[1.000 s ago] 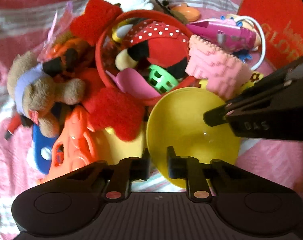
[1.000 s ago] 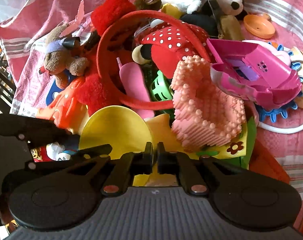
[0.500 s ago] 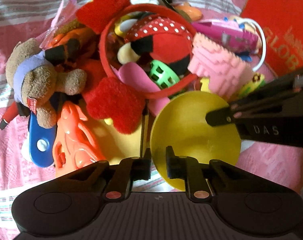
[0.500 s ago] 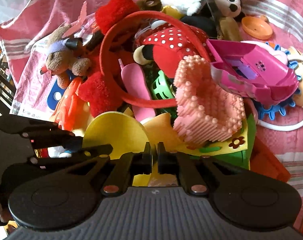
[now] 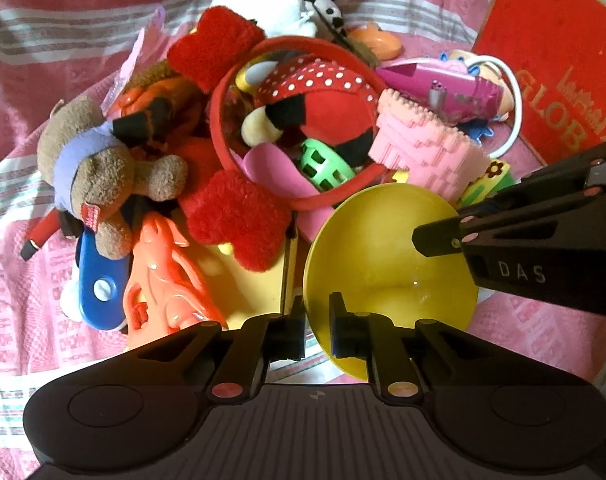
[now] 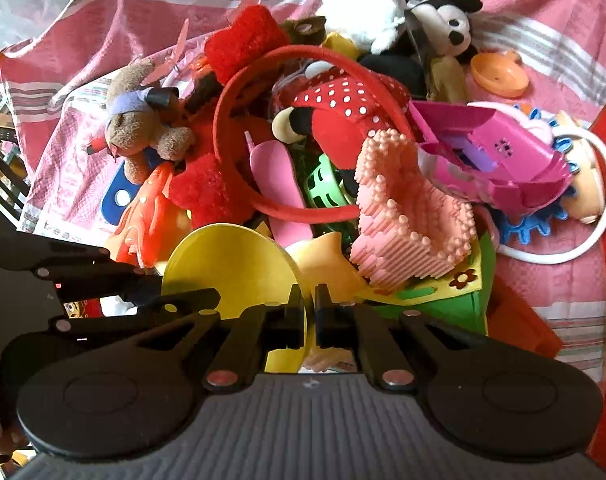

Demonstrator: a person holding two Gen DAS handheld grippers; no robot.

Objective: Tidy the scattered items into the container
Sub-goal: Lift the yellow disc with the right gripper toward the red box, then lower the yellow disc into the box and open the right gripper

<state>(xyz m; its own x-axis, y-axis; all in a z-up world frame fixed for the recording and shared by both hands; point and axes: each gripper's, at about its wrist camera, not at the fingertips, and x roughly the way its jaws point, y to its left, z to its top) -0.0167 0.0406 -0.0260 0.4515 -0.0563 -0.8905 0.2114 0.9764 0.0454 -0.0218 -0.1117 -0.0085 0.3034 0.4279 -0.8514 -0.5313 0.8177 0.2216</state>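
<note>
Left tongs (image 5: 317, 322): we pinch the near rim of the round yellow plastic dish (image 5: 387, 256).
Right tongs (image 6: 310, 322): we clamp the same dish's opposite edge.
Dish: beside the toy heap, against the red hairband (image 5: 299, 128).

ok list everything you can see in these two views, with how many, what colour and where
yellow bowl: 1, yellow, front of the heap, gripped by both tools
headband: 1, red, ringing the middle of the heap
teddy bear: 1, brown with a purple band, left
polka-dot plush: 1, red, black and white, inside the headband
lattice ball: 1, green, under that plush
bristle block piece: 1, pale pink, right of centre
toy house: 1, magenta, right
mouse plush: 1, black and white, back
orange lid: 1, back right
cloth: 1, pink striped, underneath
left tool: 1, black, shut on the bowl rim
right tool: 1, black, shut on the rim
</note>
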